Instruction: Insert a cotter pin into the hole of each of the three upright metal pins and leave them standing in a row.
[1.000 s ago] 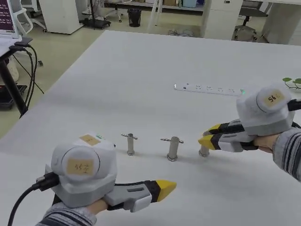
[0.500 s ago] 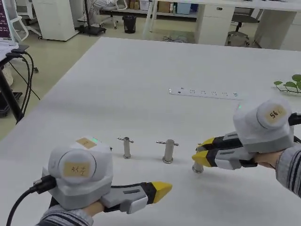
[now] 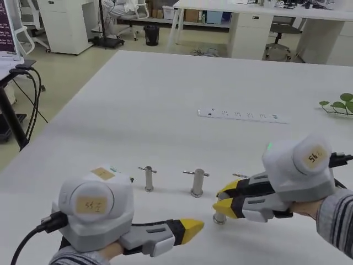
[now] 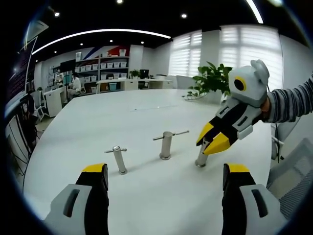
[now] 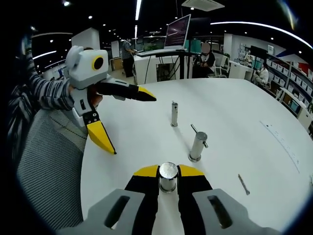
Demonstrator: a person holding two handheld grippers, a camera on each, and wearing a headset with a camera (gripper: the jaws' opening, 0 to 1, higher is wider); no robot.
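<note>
An office: desks [image 3: 231,5], swivel chairs [image 3: 280,28] (a monitor [image 5: 178,30] too).

Pins [image 3: 197,183] polished metal; table [image 3: 165,94] matt, smooth; pwr strip [image 3: 242,115] plastic.

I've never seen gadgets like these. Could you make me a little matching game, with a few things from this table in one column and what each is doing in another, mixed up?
Things:
1. left tongs
2. right tongs
3. middle metal pin
4. loose cotter pin

States:
A. lying flat on the table
B. shut on the rightmost metal pin
C. open, holding nothing
D. standing upright, with an inserted cotter pin through it

Pairs: 1-C, 2-B, 3-D, 4-A.
</note>
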